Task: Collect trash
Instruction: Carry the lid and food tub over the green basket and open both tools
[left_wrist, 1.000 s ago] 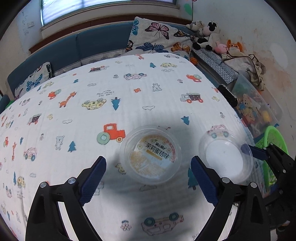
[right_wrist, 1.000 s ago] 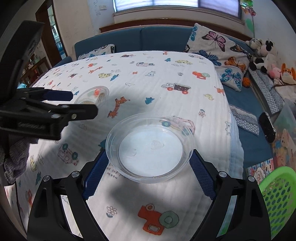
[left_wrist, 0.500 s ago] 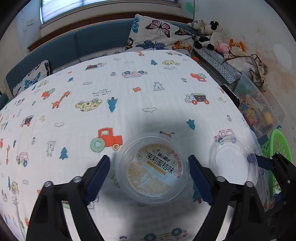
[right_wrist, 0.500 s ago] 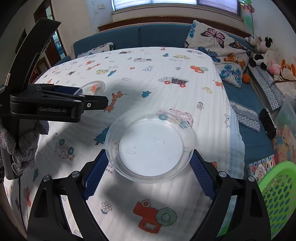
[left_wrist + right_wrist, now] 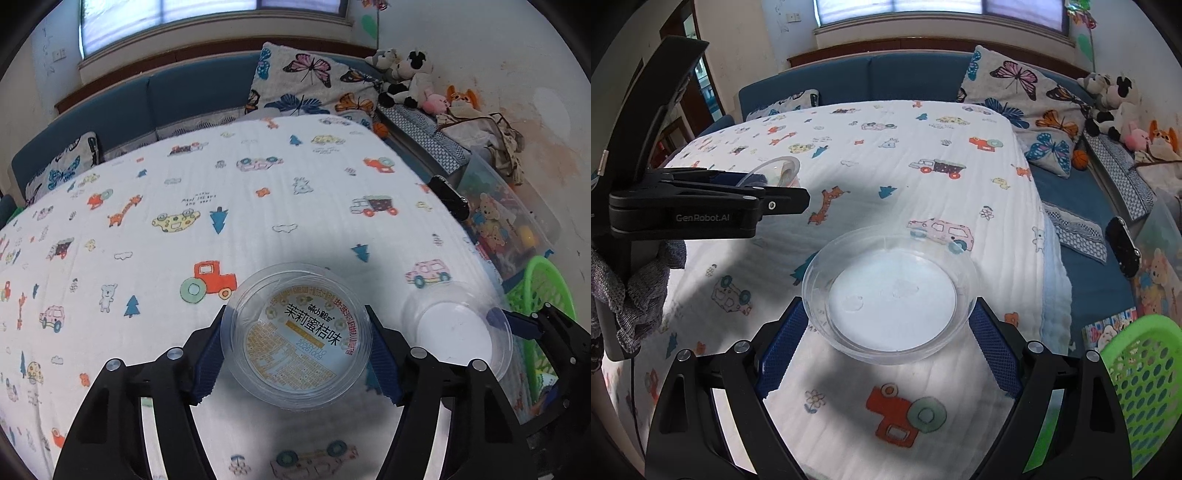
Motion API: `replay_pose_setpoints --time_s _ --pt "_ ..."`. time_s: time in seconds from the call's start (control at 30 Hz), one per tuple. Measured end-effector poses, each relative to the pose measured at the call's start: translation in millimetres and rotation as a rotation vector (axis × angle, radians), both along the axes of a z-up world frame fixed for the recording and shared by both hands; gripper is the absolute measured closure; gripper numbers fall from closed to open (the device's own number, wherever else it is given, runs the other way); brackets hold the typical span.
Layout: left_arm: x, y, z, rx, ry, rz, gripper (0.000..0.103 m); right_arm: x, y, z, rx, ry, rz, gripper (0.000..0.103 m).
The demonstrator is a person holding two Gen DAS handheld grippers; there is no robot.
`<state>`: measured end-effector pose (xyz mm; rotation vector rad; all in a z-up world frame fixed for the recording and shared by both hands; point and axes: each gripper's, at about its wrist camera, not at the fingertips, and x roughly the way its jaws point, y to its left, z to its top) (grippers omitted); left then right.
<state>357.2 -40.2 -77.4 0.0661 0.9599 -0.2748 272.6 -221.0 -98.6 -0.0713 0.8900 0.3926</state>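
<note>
A clear plastic lid with a yellow printed label (image 5: 297, 339) sits between the blue pads of my left gripper (image 5: 295, 345), and the jaws press on its rim. A clear plastic bowl (image 5: 890, 299) with a white bottom sits between the pads of my right gripper (image 5: 888, 326), which grip its sides. The same bowl (image 5: 458, 328) shows at the right of the left wrist view. The left gripper (image 5: 713, 195) and its lid (image 5: 774, 171) show at the left of the right wrist view. Both items are over a white cartoon-print bedspread (image 5: 221, 192).
A green perforated basket (image 5: 1141, 373) stands beside the bed at the lower right and also shows in the left wrist view (image 5: 535, 291). A clear toy bin (image 5: 506, 221), plush toys (image 5: 410, 74), butterfly pillows (image 5: 1027, 92) and a blue headboard line the bed's far and right sides.
My left gripper moved forward over the labelled lid and closed on its rim. My right gripper kept its hold on the clear bowl.
</note>
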Motion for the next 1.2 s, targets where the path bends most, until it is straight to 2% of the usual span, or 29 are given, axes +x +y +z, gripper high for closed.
replay_pose_setpoints --time_s 0.5,0.8,1.2 --pt "-64.9 3.8 35.0 -0.046 -0.038 0.002 0.037 -60.8 -10.2 25.8 0.014 -0.043 -0.019 0.017" --pt "-109.9 -1.6 51.1 -0.054 -0.072 -0.020 0.037 -97.9 -10.9 28.1 0.021 -0.043 -0.022 0.019" --pt "-139.3 -7.4 65.7 -0.069 -0.098 -0.042 0.037 -135.3 -20.6 36.4 0.042 -0.065 -0.057 0.019"
